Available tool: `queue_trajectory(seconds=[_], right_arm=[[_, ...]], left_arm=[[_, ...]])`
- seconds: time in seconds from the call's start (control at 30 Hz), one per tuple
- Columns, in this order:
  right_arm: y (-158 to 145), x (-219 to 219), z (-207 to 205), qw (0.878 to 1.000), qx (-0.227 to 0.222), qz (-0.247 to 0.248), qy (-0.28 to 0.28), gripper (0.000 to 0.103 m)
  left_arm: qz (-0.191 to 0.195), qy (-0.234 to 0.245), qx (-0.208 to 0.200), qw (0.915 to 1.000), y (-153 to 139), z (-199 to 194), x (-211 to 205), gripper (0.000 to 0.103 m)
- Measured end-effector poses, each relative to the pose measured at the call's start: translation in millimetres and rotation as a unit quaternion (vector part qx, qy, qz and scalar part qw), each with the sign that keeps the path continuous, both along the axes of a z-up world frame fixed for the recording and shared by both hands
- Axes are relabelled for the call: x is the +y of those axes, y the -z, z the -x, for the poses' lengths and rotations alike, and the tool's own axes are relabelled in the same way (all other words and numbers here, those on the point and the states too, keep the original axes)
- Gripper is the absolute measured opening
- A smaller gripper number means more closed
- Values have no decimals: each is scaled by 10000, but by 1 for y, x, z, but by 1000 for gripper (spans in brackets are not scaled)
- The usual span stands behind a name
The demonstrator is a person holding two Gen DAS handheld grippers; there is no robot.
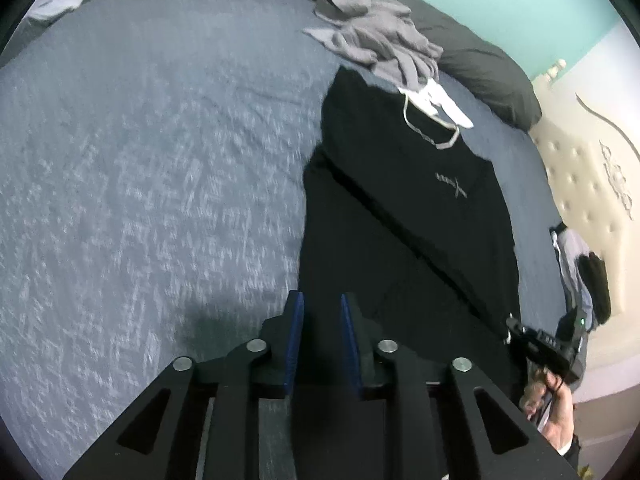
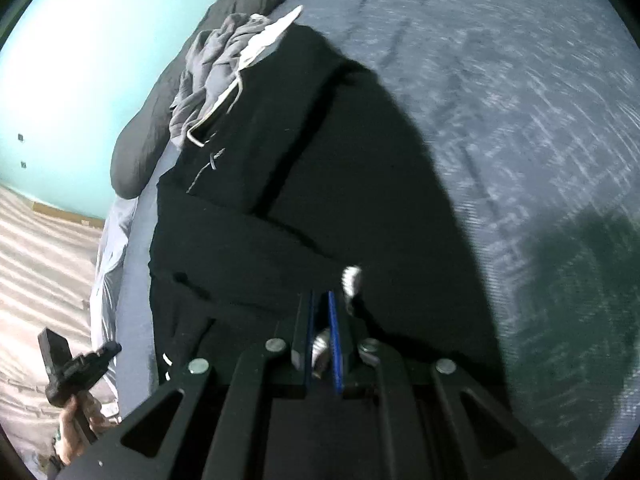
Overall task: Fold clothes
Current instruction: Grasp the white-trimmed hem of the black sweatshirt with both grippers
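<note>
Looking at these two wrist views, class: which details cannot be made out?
- Left wrist: logo on the black shirt, too small and blurred to read.
- Right wrist: what the right gripper pinches, hidden between near-closed fingers.
- Both: shirt's near hem, hidden behind the gripper bodies.

Black shirt (image 1: 408, 216): matt cloth. Bedsheet (image 1: 160, 160): grey, rough-woven cloth. Gripper (image 1: 320, 312) arms: matt black plastic w/ shiny metal pins. Headboard (image 1: 580, 184): cream tufted padding, smooth.

Grippers, both views.
My left gripper (image 1: 320, 300) fingers gape apart; my right gripper (image 2: 320, 296) fingers nearly closed, pinching cloth.
</note>
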State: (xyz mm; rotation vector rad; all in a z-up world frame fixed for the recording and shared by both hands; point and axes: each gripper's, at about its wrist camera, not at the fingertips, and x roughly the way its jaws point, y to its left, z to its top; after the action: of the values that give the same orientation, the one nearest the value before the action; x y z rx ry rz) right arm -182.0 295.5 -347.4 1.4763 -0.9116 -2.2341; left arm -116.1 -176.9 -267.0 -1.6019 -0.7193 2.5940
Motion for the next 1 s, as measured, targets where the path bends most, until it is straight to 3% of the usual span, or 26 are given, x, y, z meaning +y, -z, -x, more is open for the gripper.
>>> queue_trajectory(seconds=[0.2,0.3,0.4,0.53,0.6,1.0], right_arm=[[-19,17,-11,9999,45,-23,107,9],[-34,13,-13,9998,93,-62,-159,9],[-50,11,-26,9971,94,-512,-550,27],[-61,17,-51,9911,-77,-902,-981,33],[-66,21,-64,9870,-170,-1089,-1173,39],[-61,41,-129,9753,-778,-1492,-1432,42]], left_arm=[[146,311,-283,9990,7,-29,18,26],[265,478,-385,9978,6,-47,26,26],[353,672,-489,9959,5,-66,36,29],[261,719,-555,9955,4,-90,44,31],[203,747,-596,9952,4,-100,45,38],[-77,759,-794,9939,16,-143,43,38]])
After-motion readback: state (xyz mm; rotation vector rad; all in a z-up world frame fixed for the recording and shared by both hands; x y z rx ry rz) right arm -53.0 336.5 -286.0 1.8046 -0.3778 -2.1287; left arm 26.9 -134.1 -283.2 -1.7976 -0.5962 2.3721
